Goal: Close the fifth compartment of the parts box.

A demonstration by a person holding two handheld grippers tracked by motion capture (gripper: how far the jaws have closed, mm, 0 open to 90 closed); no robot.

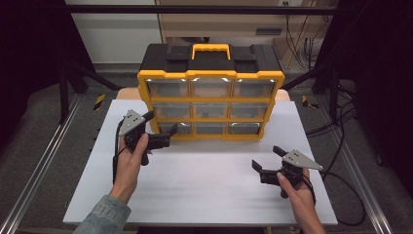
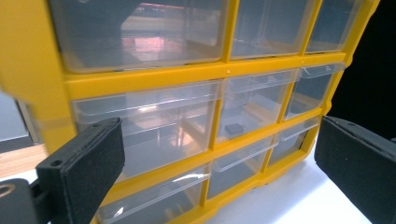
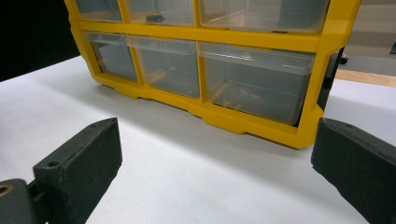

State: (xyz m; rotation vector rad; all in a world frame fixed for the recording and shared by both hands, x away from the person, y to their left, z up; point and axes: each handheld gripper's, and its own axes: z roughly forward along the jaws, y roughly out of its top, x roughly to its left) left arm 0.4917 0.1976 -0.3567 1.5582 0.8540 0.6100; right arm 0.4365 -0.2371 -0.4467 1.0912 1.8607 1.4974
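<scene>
The yellow drawer cabinet stands upright at the far side of the white worktop, my left claw is spread just before its bottom left drawer, and my right claw, also spread, hangs well apart from it.

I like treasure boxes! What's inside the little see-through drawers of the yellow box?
A small dark piece lies in the middle drawer of the yellow box. The others look empty, though glare hides parts.

A white tabletop sits on grey floor, with a wooden cabinet and cables behind.
</scene>
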